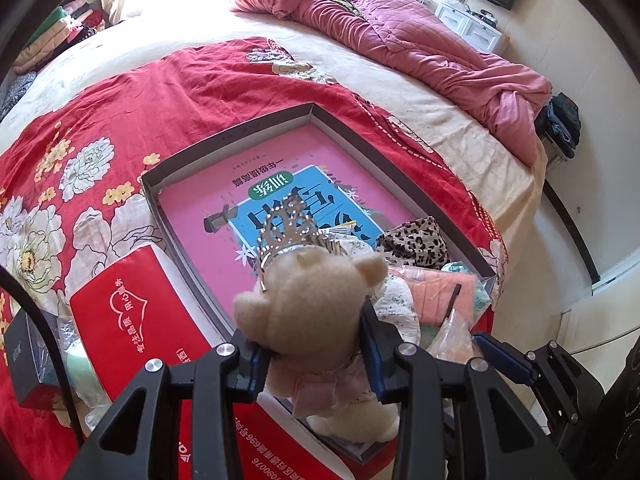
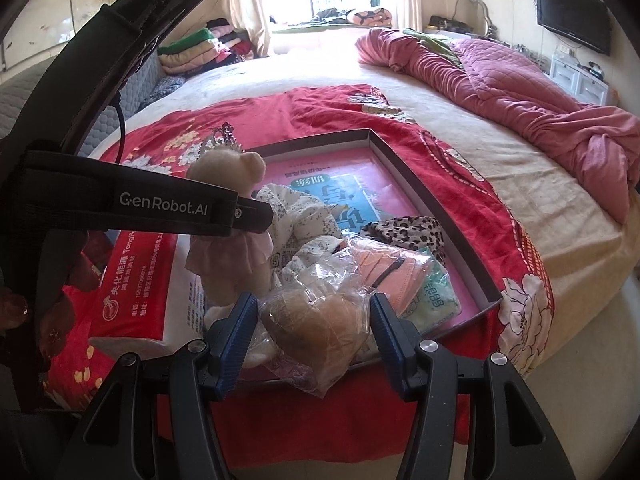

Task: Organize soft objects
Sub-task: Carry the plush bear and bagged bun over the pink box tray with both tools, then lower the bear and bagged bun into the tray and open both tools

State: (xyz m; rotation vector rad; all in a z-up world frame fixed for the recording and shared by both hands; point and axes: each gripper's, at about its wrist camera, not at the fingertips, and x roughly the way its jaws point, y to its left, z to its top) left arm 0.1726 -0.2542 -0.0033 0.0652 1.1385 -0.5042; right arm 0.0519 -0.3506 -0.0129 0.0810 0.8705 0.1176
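Observation:
My left gripper [image 1: 316, 344] is shut on a beige teddy bear [image 1: 308, 304] in a pink skirt and holds it upright over the near corner of a grey shallow box [image 1: 188, 160]. A silver tiara [image 1: 288, 220] sits at the bear's head. The bear also shows in the right wrist view [image 2: 228, 184], with the left gripper [image 2: 256, 216] on it. My right gripper [image 2: 312, 320] is shut on a clear plastic bag with a brown plush inside [image 2: 316, 324], at the box's near edge [image 2: 464, 248]. In the box lie a floral cloth [image 2: 296, 216], a leopard cloth [image 2: 412, 228] and a pink cloth [image 2: 384, 272].
The box holds a pink and blue book [image 1: 256, 184] and stands on a red floral blanket [image 1: 120, 120] on the bed. A red tissue pack [image 1: 132, 312] lies left of it, a black box [image 1: 24, 360] further left. A pink quilt [image 1: 420, 40] lies far right.

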